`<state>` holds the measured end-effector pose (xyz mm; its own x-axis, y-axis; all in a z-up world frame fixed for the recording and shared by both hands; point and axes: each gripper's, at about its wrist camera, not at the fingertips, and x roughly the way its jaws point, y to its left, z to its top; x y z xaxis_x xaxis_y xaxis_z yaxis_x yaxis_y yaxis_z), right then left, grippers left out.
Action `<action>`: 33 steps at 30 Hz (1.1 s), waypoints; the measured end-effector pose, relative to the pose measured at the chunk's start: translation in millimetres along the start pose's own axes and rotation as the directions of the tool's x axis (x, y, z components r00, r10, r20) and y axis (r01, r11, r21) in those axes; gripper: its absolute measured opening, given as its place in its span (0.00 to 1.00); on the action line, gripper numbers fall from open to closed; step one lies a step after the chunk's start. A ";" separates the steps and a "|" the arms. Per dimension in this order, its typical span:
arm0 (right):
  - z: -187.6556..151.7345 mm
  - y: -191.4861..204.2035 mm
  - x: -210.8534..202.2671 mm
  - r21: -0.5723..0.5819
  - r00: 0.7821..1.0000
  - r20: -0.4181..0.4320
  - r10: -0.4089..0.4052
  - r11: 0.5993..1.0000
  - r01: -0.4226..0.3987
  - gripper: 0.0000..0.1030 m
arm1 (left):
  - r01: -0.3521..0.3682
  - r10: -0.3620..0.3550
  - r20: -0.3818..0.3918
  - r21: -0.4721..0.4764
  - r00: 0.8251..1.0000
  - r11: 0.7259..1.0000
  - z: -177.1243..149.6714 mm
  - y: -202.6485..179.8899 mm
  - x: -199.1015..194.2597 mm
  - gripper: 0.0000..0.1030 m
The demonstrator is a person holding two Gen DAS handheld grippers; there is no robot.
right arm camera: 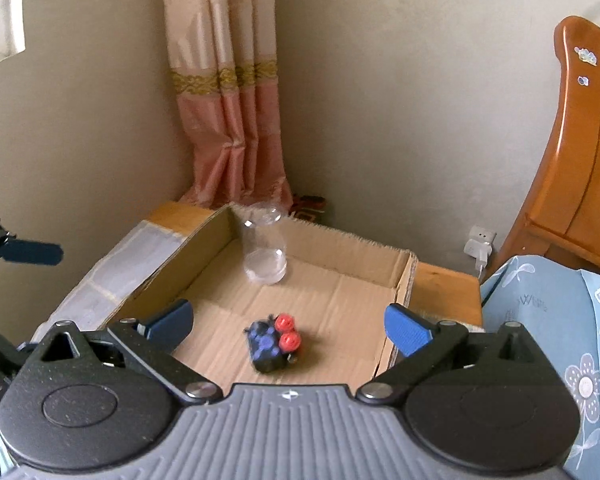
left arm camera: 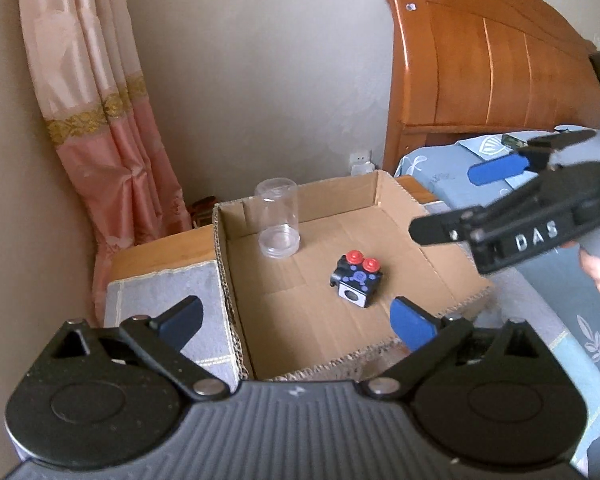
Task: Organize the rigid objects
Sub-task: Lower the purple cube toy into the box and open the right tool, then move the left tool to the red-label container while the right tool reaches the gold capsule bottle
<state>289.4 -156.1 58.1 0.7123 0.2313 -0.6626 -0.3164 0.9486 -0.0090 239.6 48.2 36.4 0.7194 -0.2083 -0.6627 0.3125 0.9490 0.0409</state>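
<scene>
I held a pair of tongs in each hand above a shallow cardboard box (right arm camera: 352, 248) with its top open. My left tongs (left arm camera: 296, 322) stood wide apart with nothing between them. My right tongs (right arm camera: 288, 328) were also spread wide and gripped nothing. A small black toy block (right arm camera: 272, 344) with two red knobs lay on the box floor, just below and between the right tips. A clear plastic jar (right arm camera: 264, 248) stood upright near the far left corner of the box, well apart from the block. The box sat on a wooden bedside table (right arm camera: 440, 284), partly covered by a pale grey cloth (left arm camera: 160, 292). Behind was a beige wall corner with a pink and cream curtain (right arm camera: 228, 100). To the right were a wooden headboard (left arm camera: 492, 48) and light blue bedding (right arm camera: 540, 304).
</scene>
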 end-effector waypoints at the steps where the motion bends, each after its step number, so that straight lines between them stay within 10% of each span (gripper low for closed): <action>1: -4.2 3.6 -5.3 -0.005 1.000 0.002 0.001 1.000 -0.001 1.00 | -0.002 0.002 0.009 0.001 1.000 1.000 -2.3 -2.3 -3.8 0.97; 17: -102.2 13.6 -67.7 0.063 0.999 0.031 -0.038 0.997 0.036 1.00 | -0.128 0.130 0.074 -0.023 0.989 0.991 -79.3 -23.8 -40.6 0.99; 33: -197.1 -1.1 -60.3 0.074 0.982 -0.107 -0.158 0.983 0.166 1.00 | -0.024 0.022 -0.029 -0.089 0.999 0.996 -133.0 -31.0 -22.9 0.99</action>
<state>123.3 -213.7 -49.5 0.6824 0.0545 -0.7290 -0.1465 0.9872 -0.0633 131.0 55.0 -49.1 0.7076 -0.1807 -0.6831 0.2383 0.9711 -0.0101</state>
